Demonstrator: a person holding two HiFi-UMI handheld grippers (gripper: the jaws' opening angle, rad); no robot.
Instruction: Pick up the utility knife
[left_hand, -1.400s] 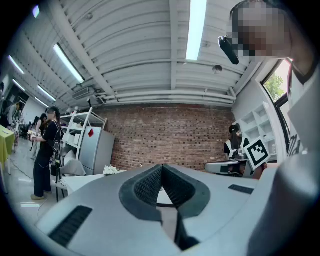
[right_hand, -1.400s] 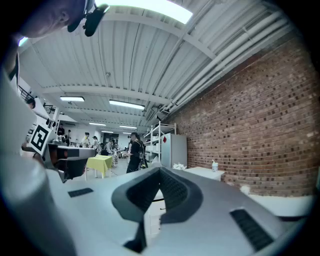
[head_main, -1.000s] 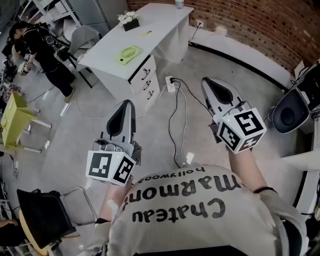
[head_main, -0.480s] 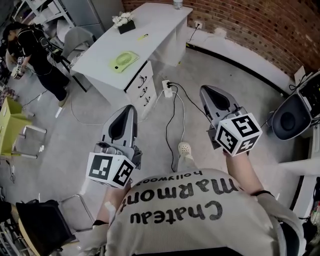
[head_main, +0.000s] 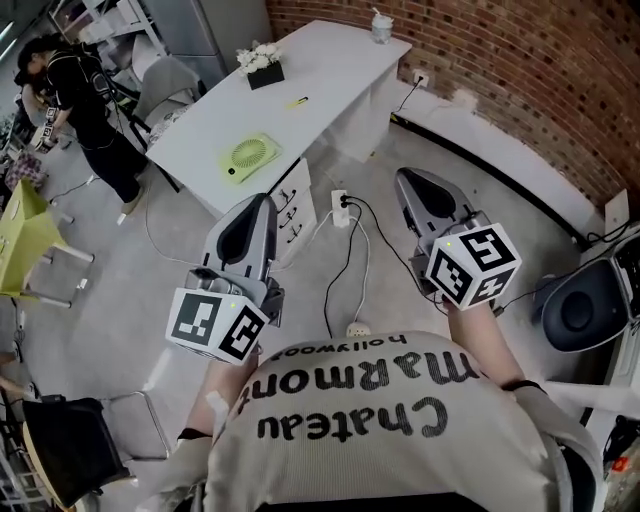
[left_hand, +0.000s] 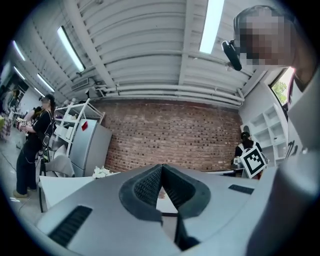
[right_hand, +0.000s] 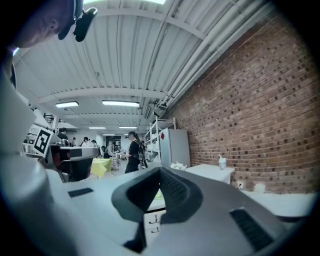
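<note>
2 grippers: left gripper (head_main: 259, 204), right gripper (head_main: 407, 180), jaws together, nothing between. Desk (head_main: 330, 60) ahead of both; yellow utility knife (head_main: 297, 101) on it, well beyond either tip.

Readable print: one item, head view.
On the back of the person's shirt (head_main: 380, 420), dark letters seen upside down: "Chateau Marmont", with a smaller "hollywood" in the next line. Marker cubes on the left gripper (head_main: 260, 200) and right gripper (head_main: 404, 177) carry square black-and-white code patterns only.
</note>
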